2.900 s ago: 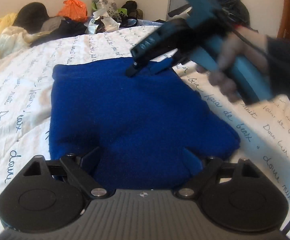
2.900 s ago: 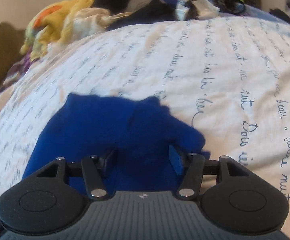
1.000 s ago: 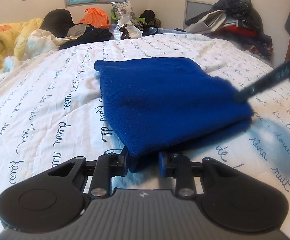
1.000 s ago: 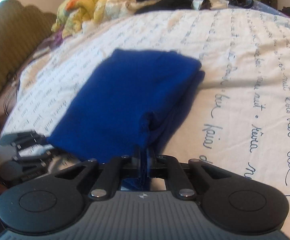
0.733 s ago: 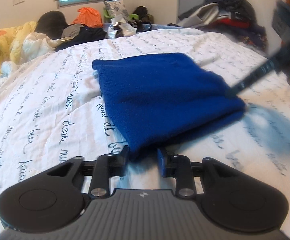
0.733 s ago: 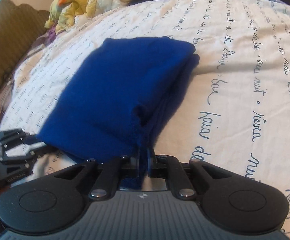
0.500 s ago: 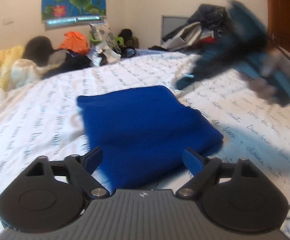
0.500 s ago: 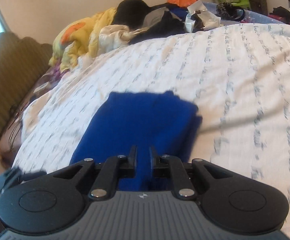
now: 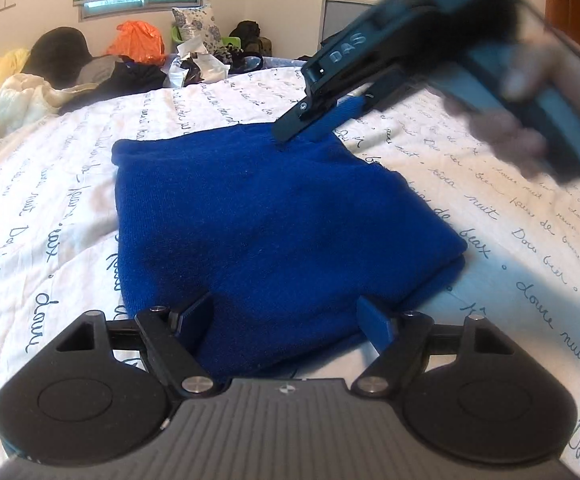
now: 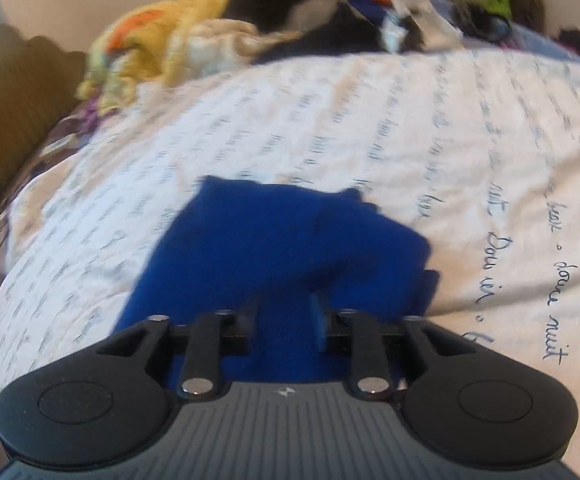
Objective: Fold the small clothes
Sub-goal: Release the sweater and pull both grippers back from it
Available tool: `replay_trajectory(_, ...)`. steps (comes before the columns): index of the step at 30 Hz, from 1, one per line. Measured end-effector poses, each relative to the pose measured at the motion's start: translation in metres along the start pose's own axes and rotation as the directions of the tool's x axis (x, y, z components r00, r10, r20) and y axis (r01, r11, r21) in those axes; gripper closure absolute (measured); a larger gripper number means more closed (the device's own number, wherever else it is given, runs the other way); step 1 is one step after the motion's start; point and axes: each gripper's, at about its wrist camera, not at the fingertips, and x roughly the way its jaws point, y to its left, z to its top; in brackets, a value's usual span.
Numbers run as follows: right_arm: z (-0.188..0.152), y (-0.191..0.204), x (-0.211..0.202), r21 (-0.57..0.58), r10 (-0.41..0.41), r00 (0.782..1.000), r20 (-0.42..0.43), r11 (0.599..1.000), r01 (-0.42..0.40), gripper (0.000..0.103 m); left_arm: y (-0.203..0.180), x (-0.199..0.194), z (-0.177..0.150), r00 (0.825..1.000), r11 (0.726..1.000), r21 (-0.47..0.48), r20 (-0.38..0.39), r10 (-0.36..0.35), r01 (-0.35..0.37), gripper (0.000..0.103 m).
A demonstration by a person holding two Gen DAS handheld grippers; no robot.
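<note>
Seen from the left wrist, a folded blue garment (image 9: 274, 216) lies on a white bedspread (image 9: 50, 184) printed with handwriting; the left gripper (image 9: 286, 320) hovers at the garment's near edge, jaws spread wide and closing slightly, pads off the cloth, while the right gripper (image 9: 310, 124) (held in a blurred hand (image 9: 530, 112)) reaches the garment's far edge. From the right wrist, the right gripper (image 10: 284, 320) is over the garment (image 10: 274, 248), jaws opening, cloth showing between them but not pinched.

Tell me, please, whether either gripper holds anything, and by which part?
Nothing is held: the left gripper is open and the right gripper is opening over the blue cloth.
</note>
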Motion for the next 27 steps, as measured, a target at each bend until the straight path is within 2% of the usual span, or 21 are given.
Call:
replay_trajectory(1, -0.006, 0.004, 0.002, -0.018, -0.010, 1.000, -0.012, 1.000, 0.009, 0.037, -0.001, 0.000, 0.000, 1.000, 1.000, 0.000, 0.000, 0.002, -0.002, 0.023)
replay_trajectory(2, -0.013, 0.006, 0.012, -0.063, -0.060, 0.997, -0.045, 0.996, 0.057, 0.031, -0.002, 0.000, 0.000, 1.000, 1.000, 0.002, 0.000, 0.003, -0.003, 0.023)
replay_trajectory(3, -0.021, 0.006, 0.026, -0.139, -0.126, 0.990, -0.063, 0.983, 0.116, 0.031, -0.002, 0.001, 0.001, 1.000, 1.000, 0.006, -0.002, 0.004, -0.004, 0.023)
replay_trajectory(4, -0.028, 0.005, 0.026, -0.196, -0.136, 0.991, -0.003, 0.971, 0.133, 0.026, -0.002, 0.001, 0.002, 1.000, 1.000, 0.008, -0.005, 0.005, -0.005, 0.023)
replay_trajectory(7, -0.018, -0.003, 0.018, -0.078, -0.181, 0.983, -0.042, 0.981, 0.178, 0.024, 0.003, -0.003, -0.001, 1.000, 1.000, 0.001, -0.006, 0.005, -0.005, 0.022)
replay_trajectory(8, -0.016, 0.002, 0.009, -0.080, -0.173, 0.985, -0.020, 0.982, 0.171, 0.024, 0.003, -0.003, -0.002, 1.000, 1.000, -0.001, -0.003, 0.007, -0.007, 0.022)
replay_trajectory(10, -0.017, 0.017, -0.008, -0.105, -0.133, 0.990, 0.047, 0.985, 0.137, 0.024, 0.001, -0.003, -0.003, 1.000, 1.000, 0.001, 0.005, 0.015, -0.015, 0.021)
replay_trajectory(11, -0.018, 0.021, -0.010, -0.107, -0.106, 0.993, 0.046, 0.988, 0.111, 0.024, -0.001, -0.004, -0.004, 1.000, 1.000, 0.002, 0.005, 0.016, -0.016, 0.021)
replay_trajectory(13, -0.026, 0.022, 0.006, -0.115, -0.054, 0.998, -0.024, 0.992, 0.051, 0.025, -0.003, -0.003, -0.003, 1.000, 1.000, 0.005, 0.003, 0.017, -0.017, 0.020)
replay_trajectory(14, -0.032, 0.020, 0.024, -0.143, -0.077, 0.995, -0.062, 0.987, 0.067, 0.025, -0.002, -0.002, -0.002, 1.000, 1.000, 0.009, 0.001, 0.017, -0.017, 0.019)
replay_trajectory(15, -0.040, 0.021, 0.024, -0.216, -0.072, 0.997, 0.010, 0.974, 0.072, 0.024, -0.002, -0.003, -0.001, 1.000, 1.000, 0.010, -0.002, 0.018, -0.018, 0.020)
replay_trajectory(16, -0.037, 0.018, 0.021, -0.196, -0.062, 0.998, 0.005, 0.979, 0.062, 0.024, -0.002, -0.007, 0.000, 1.000, 1.000, 0.007, -0.003, 0.028, -0.028, 0.022)
replay_trajectory(18, -0.027, 0.016, 0.007, -0.080, -0.062, 0.998, -0.026, 0.995, 0.060, 0.024, 0.002, -0.023, 0.000, 0.999, 0.999, -0.019, 0.011, 0.041, -0.041, 0.026)
replay_trajectory(19, -0.025, 0.017, -0.006, -0.044, -0.061, 0.998, -0.018, 0.997, 0.060, 0.023, 0.006, -0.035, -0.001, 0.999, 0.999, -0.037, 0.034, 0.039, -0.038, 0.022)
replay_trajectory(20, -0.028, 0.019, -0.023, -0.031, -0.047, 0.999, 0.019, 0.998, 0.047, 0.023, 0.009, -0.046, -0.004, 0.998, 0.998, -0.056, 0.053, 0.040, -0.037, 0.009)
replay_trajectory(22, -0.044, 0.018, -0.055, 0.006, -0.026, 0.995, 0.091, 1.000, 0.026, 0.020, 0.016, -0.063, -0.014, 0.996, 0.991, -0.117, 0.061, 0.068, -0.061, 0.002)
replay_trajectory(24, -0.069, 0.017, -0.078, 0.033, -0.049, 0.992, 0.118, 0.998, 0.046, 0.017, 0.019, -0.067, -0.023, 0.995, 0.981, -0.172, 0.017, 0.098, -0.094, 0.003)
replay_trajectory(27, -0.108, 0.020, -0.082, 0.036, -0.192, 0.976, 0.103, 0.981, 0.189, 0.016, 0.017, -0.061, -0.033, 0.983, 0.961, -0.207, -0.054, 0.178, -0.185, 0.003)
